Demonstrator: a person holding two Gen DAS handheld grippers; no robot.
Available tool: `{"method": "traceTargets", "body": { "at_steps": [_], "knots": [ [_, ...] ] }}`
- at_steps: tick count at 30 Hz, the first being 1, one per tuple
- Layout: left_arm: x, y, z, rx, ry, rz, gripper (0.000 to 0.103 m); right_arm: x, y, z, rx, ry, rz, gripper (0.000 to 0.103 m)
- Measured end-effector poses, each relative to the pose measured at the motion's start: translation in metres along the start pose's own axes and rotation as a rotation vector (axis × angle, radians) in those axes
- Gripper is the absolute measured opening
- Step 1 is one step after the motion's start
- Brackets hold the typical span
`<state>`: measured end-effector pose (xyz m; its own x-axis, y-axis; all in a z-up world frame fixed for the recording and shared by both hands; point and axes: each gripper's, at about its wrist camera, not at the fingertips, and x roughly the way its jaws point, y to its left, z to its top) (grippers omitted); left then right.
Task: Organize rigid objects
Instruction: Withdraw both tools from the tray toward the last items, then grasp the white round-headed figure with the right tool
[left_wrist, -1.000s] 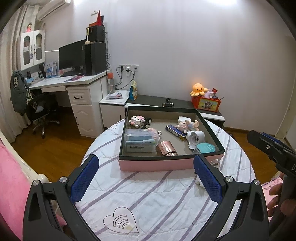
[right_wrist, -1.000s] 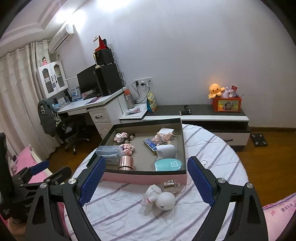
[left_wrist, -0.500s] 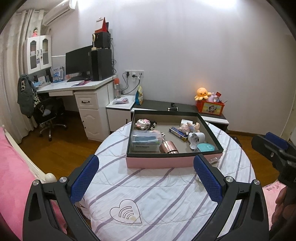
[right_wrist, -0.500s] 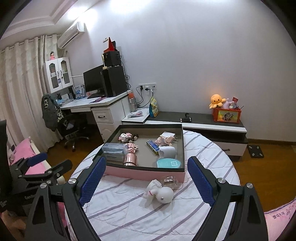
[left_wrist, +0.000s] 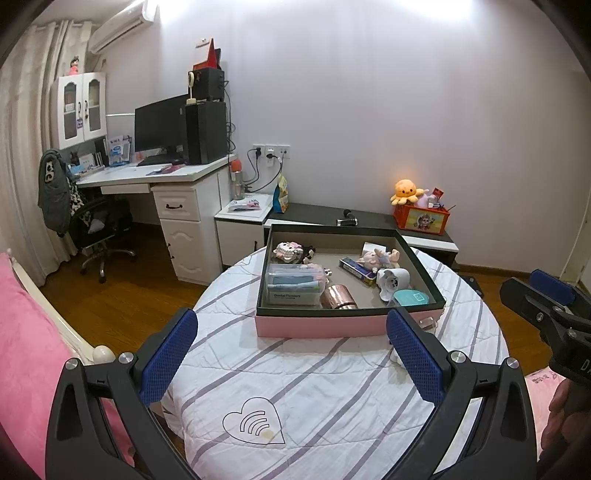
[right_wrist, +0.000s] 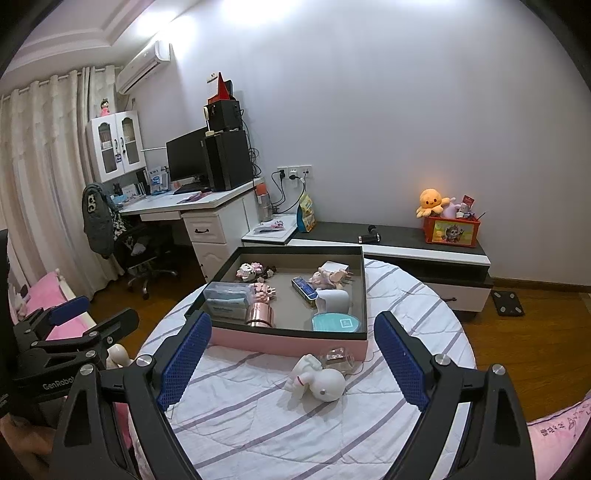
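A pink box with a dark rim (left_wrist: 317, 326) (right_wrist: 280, 341) stands on a round table with a striped cloth (left_wrist: 314, 387). In it lie a dental floss box (left_wrist: 293, 284), a copper cup (left_wrist: 338, 297), a teal round tin (left_wrist: 412, 297), a white holder and small figures. A white astronaut figure (right_wrist: 319, 380) and a small clear item (right_wrist: 338, 356) lie on the cloth in front of the box. My left gripper (left_wrist: 291, 354) and right gripper (right_wrist: 291, 356) are open, empty, and held back from the table.
A white desk (left_wrist: 159, 184) with monitor and chair stands left. A low dark cabinet (right_wrist: 406, 240) with an orange toy box (right_wrist: 450, 230) runs along the wall. Pink bedding (left_wrist: 26, 350) lies at the left, wood floor around the table.
Both grippers have drawn back and risen, so the table and box look smaller and farther. Both stay open and empty.
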<state>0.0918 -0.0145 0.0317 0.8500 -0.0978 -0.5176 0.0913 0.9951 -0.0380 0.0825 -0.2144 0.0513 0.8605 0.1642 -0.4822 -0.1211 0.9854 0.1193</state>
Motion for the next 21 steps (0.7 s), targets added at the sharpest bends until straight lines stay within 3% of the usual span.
{"method": "traceTargets", "body": {
  "at_steps": [13, 21],
  "knots": [
    [0.000, 0.003, 0.000, -0.002, 0.006, 0.009, 0.103, 0.004, -0.003, -0.002, -0.007, 0.024, -0.006, 0.091],
    [0.027, 0.002, -0.009, -0.011, 0.063, 0.015, 0.103, 0.051, -0.022, -0.035, 0.012, 0.190, -0.026, 0.091]
  ]
}}
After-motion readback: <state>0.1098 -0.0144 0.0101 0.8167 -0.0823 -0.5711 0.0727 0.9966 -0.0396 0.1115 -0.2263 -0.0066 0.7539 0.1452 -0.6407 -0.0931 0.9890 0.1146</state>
